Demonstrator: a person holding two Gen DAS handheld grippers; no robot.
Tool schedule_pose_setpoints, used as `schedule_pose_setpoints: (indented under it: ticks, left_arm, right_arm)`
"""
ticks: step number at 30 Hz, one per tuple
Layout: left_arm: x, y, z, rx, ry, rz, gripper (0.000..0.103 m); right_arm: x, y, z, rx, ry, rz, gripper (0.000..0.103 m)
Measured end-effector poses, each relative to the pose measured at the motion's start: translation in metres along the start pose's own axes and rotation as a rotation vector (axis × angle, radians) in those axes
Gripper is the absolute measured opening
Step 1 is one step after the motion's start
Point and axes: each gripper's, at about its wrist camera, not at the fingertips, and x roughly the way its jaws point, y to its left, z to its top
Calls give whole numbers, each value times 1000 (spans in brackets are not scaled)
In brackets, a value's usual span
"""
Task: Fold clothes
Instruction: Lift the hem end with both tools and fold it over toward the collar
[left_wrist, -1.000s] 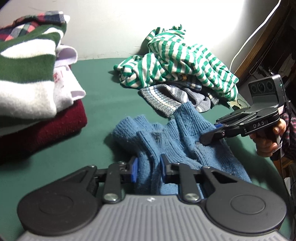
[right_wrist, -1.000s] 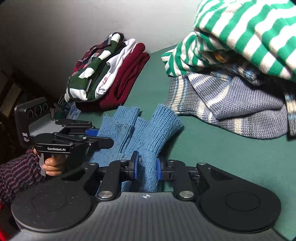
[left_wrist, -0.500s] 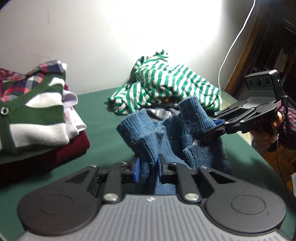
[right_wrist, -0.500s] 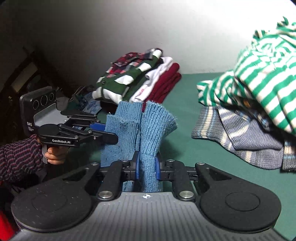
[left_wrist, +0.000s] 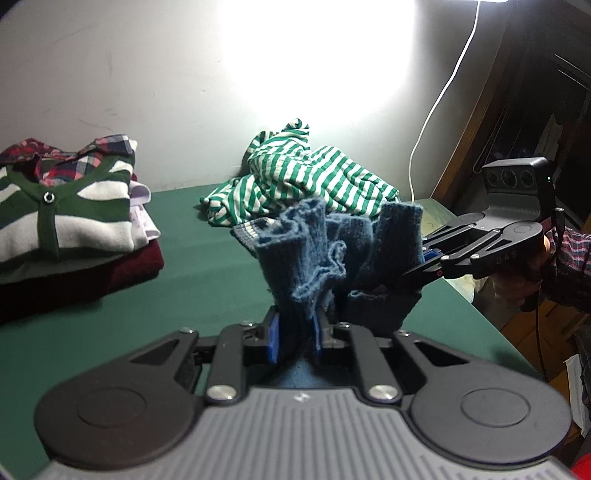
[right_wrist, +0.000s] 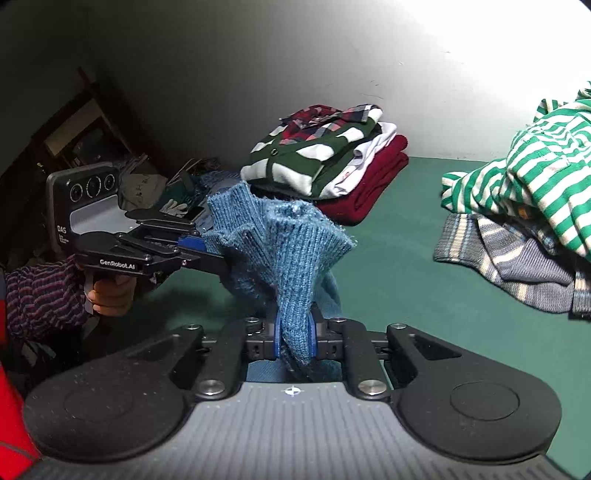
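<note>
The left gripper (left_wrist: 295, 338) has its jaws drawn narrow and clamped on a bunched fold of the blue knitted garment (left_wrist: 314, 254), the blue pads pressing the wool from both sides. The right gripper (right_wrist: 294, 338) is pinching another fold of the same knit, and its jaws are closing tighter on it at this moment. Between the two grips the garment stands up in ragged ribbed peaks, lifted clear of the green worktop (left_wrist: 207, 291), with the rest of the cloth hanging down behind the jaws.

From the left wrist view, the right gripper reaches in at about three o'clock, gripped by a hand (left_wrist: 524, 273) in a checked sleeve. From the right wrist view, the left gripper comes in at nine o'clock, held by a hand (right_wrist: 110, 291) in a striped sleeve.

Farther out on the worktop, at ten o'clock from the left jaws, sits a stack of folded clothes (left_wrist: 70, 229), a green-and-white cardigan on top and dark red knit at the bottom. At twelve o'clock lies a loose heap with a green-and-white striped top (left_wrist: 306, 177) over a grey striped knit (right_wrist: 517, 258). A white cable (left_wrist: 443, 92) runs up the wall
</note>
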Motion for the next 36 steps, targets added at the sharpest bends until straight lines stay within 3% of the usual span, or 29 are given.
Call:
schedule_pose_setpoints:
  ticks: [5,11,16,26,30,36]
  left_arm:
    - [-23,-21,-16,1,11,-17,11]
    - [-39,-49,-45,41,78,-29,11]
    - [-41,-66,-70,84,138,-17,11]
    - [-23,-96,-114,224,247,16,12]
    - [-22,-94,-117,242,264,30,13]
    - [-27,-95,-124,254,294,29,14]
  right_arm:
    - [-9,32,-21,-80,42,-32,14]
    - [-14,62,-44,-186,109,-80,14]
    - [-8,85,-69,-267,167,-111,14]
    - [18,115,-115,-560,276,-228,15]
    - [22,127,-133,-684,270,-273,20]
    - [18,149,-162,-912,324,-314,39]
